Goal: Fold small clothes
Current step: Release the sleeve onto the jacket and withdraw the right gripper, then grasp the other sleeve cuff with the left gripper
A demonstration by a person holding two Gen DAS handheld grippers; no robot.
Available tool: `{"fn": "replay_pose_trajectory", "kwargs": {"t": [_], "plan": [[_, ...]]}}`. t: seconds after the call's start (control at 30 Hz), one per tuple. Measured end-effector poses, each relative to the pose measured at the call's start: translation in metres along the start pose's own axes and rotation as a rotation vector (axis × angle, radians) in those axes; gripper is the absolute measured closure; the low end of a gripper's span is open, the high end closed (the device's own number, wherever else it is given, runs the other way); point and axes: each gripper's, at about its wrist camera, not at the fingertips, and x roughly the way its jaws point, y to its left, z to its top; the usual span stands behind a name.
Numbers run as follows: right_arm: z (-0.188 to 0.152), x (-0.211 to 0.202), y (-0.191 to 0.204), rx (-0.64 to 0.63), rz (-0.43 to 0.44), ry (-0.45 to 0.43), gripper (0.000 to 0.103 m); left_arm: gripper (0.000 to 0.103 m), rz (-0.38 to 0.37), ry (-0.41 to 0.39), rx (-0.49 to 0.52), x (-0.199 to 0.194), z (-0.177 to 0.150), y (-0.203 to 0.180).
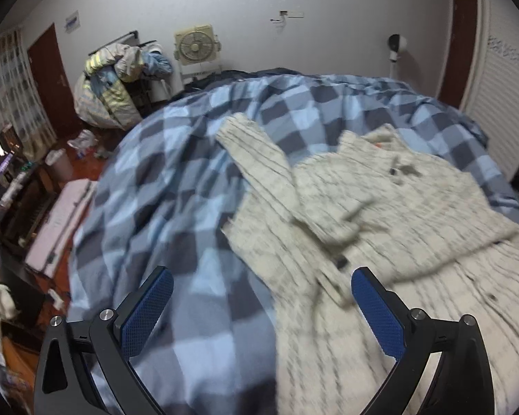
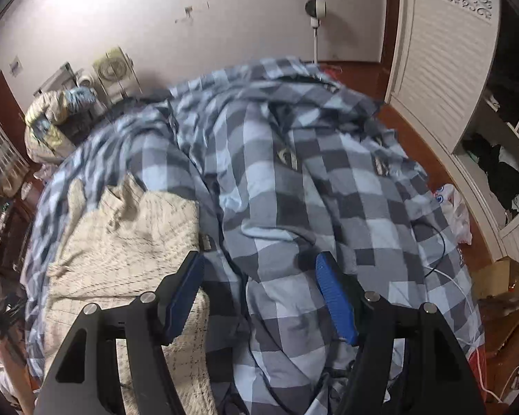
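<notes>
Left wrist: cream sweater [image 1: 380,214] with sleeve folded over, left gripper [image 1: 262,278] wide, empty. Right wrist: wardrobe [image 2: 443,52], right gripper [image 2: 259,263] wide, empty.

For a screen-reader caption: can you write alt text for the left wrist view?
A cream cable-knit sweater lies on a blue checked duvet, one sleeve stretched outward. The left gripper hovers above its hem, jaws open, holding nothing.

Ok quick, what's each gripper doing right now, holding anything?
Left gripper: open, nothing between its pads, above the cream knit sweater.
Right gripper: open, holding nothing, over the checked duvet.
</notes>
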Motion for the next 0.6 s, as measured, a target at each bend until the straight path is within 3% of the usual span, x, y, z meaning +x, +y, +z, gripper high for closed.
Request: {"fn": "replay_pose_trajectory", "kwargs": {"t": [0.1, 0.17, 0.23, 0.37, 0.53, 0.6], "plan": [[0.001, -0.029, 0.000, 0.014, 0.052, -0.103, 0.039, 0.000, -0.030, 0.030, -0.015, 0.025, 0.020, 0.002], [-0.001, -0.041, -0.002, 0.070, 0.159, -0.159, 0.028, 0.000, -0.071, 0.080, -0.049, 0.045, 0.030, 0.004], [-0.005, -0.043, -0.001, 0.123, 0.263, -0.188, 0.027, 0.000, -0.104, 0.143, -0.096, 0.074, 0.039, 0.005], [-0.014, -0.033, 0.019, 0.147, 0.398, -0.201, 0.028, 0.000, -0.126, 0.226, -0.276, 0.127, 0.048, 0.016], [-0.017, -0.011, 0.038, 0.142, 0.399, -0.177, 0.027, 0.000, -0.201, 0.267, -0.496, 0.172, 0.051, 0.031], [-0.017, -0.001, 0.041, 0.147, 0.390, -0.161, 0.028, 0.000, -0.267, 0.273, -0.560, 0.185, 0.048, 0.035]]}}
